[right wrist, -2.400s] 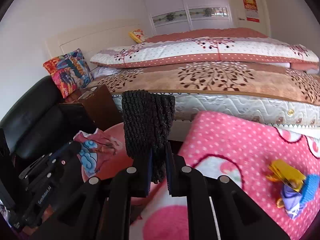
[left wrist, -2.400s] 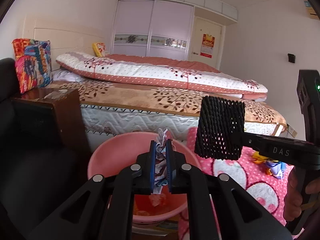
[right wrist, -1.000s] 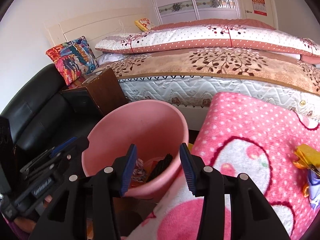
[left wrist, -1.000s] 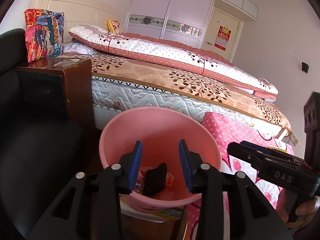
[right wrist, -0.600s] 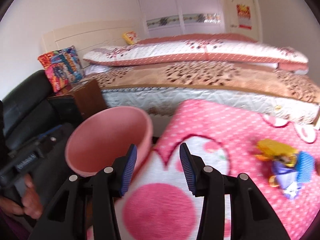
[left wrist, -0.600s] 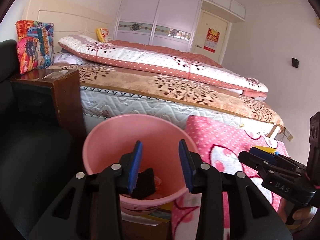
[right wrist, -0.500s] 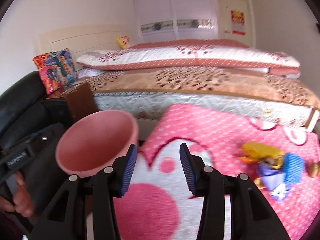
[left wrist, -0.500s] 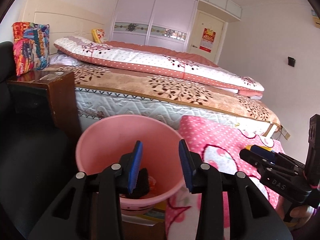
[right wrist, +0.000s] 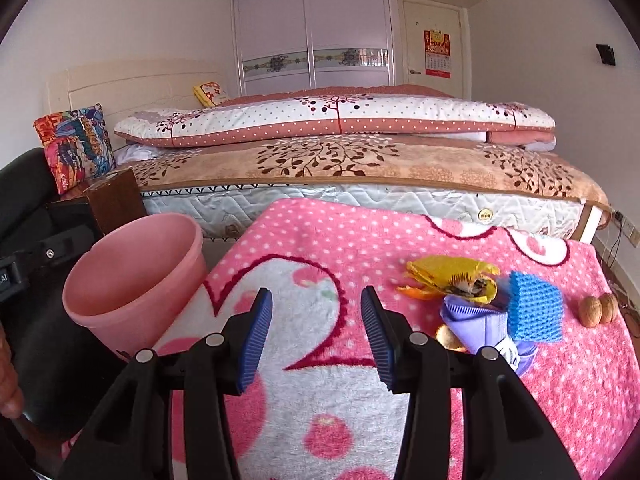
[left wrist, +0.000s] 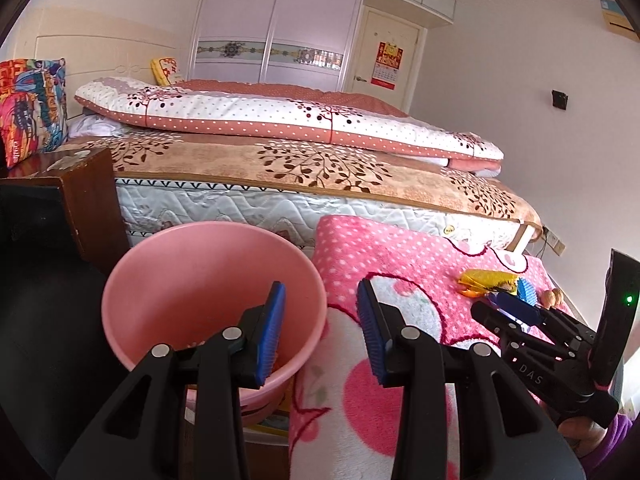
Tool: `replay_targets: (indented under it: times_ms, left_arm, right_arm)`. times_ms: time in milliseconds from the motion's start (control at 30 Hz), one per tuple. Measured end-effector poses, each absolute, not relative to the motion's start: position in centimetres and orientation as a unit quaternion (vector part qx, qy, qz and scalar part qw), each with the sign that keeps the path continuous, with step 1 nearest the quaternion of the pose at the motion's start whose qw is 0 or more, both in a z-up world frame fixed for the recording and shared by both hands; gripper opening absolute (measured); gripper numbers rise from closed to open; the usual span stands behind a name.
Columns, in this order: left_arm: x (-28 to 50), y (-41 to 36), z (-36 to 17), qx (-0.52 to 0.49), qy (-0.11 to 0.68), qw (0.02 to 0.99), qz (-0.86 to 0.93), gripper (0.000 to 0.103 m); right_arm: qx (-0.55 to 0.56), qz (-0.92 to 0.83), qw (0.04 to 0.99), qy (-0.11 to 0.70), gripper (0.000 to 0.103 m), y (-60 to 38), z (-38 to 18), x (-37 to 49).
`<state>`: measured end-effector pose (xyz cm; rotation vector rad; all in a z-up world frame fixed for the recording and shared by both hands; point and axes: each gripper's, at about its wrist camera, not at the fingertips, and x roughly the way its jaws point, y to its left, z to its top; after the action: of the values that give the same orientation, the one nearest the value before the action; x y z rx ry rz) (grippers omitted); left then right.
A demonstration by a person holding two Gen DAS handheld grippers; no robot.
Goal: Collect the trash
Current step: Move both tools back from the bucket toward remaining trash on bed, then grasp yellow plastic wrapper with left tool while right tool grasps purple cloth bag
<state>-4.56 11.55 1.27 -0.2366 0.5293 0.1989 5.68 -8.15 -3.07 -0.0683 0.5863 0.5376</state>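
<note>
A pink bucket (left wrist: 208,276) stands left of a pink blanket-covered surface (left wrist: 400,256); it also shows in the right wrist view (right wrist: 132,276). My left gripper (left wrist: 320,332) is open and empty, over the bucket's right rim. My right gripper (right wrist: 316,336) is open and empty above the blanket (right wrist: 320,240); it shows at the right of the left wrist view (left wrist: 516,312). Trash lies on the blanket's right: a yellow wrapper (right wrist: 448,274), a purple wrapper (right wrist: 480,324), a blue foam net (right wrist: 534,308) and two walnuts (right wrist: 598,310).
A bed (right wrist: 360,160) with folded quilts runs behind the blanket. A dark wooden nightstand (left wrist: 84,200) and a black chair (left wrist: 36,320) stand left of the bucket. A colourful cushion (right wrist: 76,144) sits at the far left.
Both grippers let go of their trash into the bucket and now stand open. My right gripper has swung right, from the bucket toward the trash pile. My left gripper has drifted right.
</note>
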Motion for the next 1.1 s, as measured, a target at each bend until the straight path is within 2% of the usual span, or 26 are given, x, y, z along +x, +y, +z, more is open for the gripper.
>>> replay_targets:
  times_ms: [100,167,267,400,800,1100]
  left_arm:
    - [-4.1,11.0,1.0,-0.111,0.267,0.953,0.091,0.038]
    - [-3.9,10.7,0.8,-0.108,0.270,0.953,0.089,0.038]
    - [-3.4,10.4,0.6,-0.107,0.275,0.952,0.085,0.038]
    - [-2.7,9.9,0.3,-0.103,0.282,0.951,0.079,0.038]
    - [-0.8,8.1,-0.1,-0.087,0.304,0.947,0.049,0.038]
    - [1.9,4.2,-0.9,-0.079,0.341,0.936,-0.014,0.038]
  right_arm:
    - [-0.027,0.260,0.923,0.283,0.047,-8.2,-2.9,5.6]
    - [-0.026,0.260,0.923,0.282,0.061,-8.3,-2.9,5.5]
    - [-0.026,0.261,0.923,0.280,0.066,-8.2,-2.9,5.3]
    - [-0.026,0.256,0.927,0.272,0.077,-8.4,-2.7,5.0]
    - [0.002,0.287,0.914,0.285,0.077,-9.8,-2.5,5.3]
    - [-0.023,0.205,0.939,0.277,0.077,-15.8,-2.0,5.7]
